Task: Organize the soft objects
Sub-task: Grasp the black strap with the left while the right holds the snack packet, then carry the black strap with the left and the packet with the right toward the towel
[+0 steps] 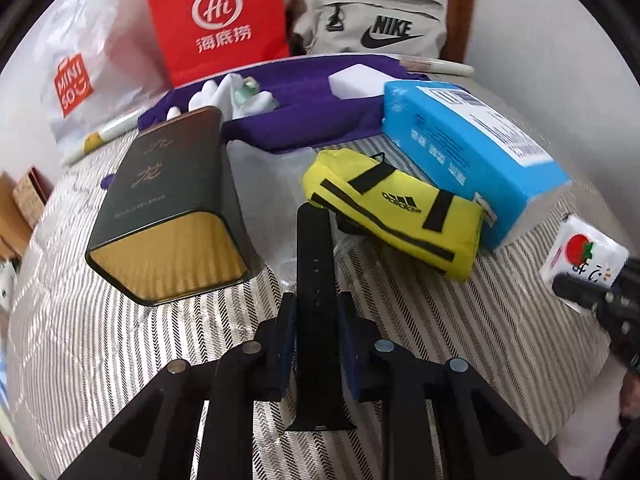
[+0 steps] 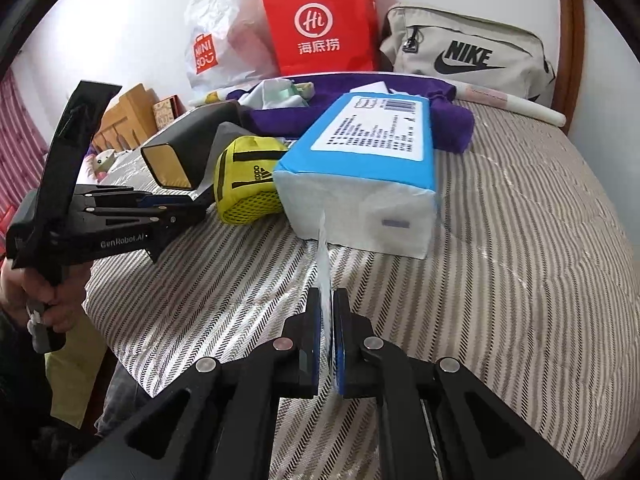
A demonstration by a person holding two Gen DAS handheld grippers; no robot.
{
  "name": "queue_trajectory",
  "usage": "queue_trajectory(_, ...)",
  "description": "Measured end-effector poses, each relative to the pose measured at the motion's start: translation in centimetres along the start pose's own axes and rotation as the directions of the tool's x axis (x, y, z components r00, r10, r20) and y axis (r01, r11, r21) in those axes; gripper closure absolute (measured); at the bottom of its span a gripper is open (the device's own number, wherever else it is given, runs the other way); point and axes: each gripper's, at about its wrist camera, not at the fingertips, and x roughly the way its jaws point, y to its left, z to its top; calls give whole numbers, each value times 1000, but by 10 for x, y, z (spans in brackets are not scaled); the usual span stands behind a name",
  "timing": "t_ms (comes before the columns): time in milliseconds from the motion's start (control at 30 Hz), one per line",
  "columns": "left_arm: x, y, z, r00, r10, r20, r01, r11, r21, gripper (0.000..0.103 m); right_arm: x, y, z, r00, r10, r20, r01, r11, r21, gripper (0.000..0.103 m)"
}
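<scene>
Left tool [image 1: 315, 320] clamped black strap [image 1: 314, 280], long axis pointing toward yellow pouch [image 1: 394, 210] just ahead; right tool [image 2: 327, 312] pinched tissue packet [image 1: 582, 258]

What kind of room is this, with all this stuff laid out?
Most likely a bedroom: everything lies on a bed with a striped quilted cover, a wooden headboard stands against the white wall, and a Nike bag and shopping bags lean there.
</scene>
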Motion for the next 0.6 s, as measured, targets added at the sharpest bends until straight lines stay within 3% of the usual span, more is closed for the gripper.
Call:
queue_trajectory(200,2,5,2,999,-34,18,35,998,-46,75,2,-2,-2,1000,-14,-18,15,1000,25,95)
queue_trajectory(300,1,5,0,999,-34,30,35,998,-45,83,7,0,-1,999,-29,-21,29,999,20,99)
queue_trajectory(500,-15,16,-9,998,-34,45,36,998,-56,83,3,3,-1,1000,-11,2,11,999,36,100)
queue_trajectory(600,-30,26,-13,994,-83,67,89,992,-93,83,-4,7,1,1000,-14,16,14,999,37,100)
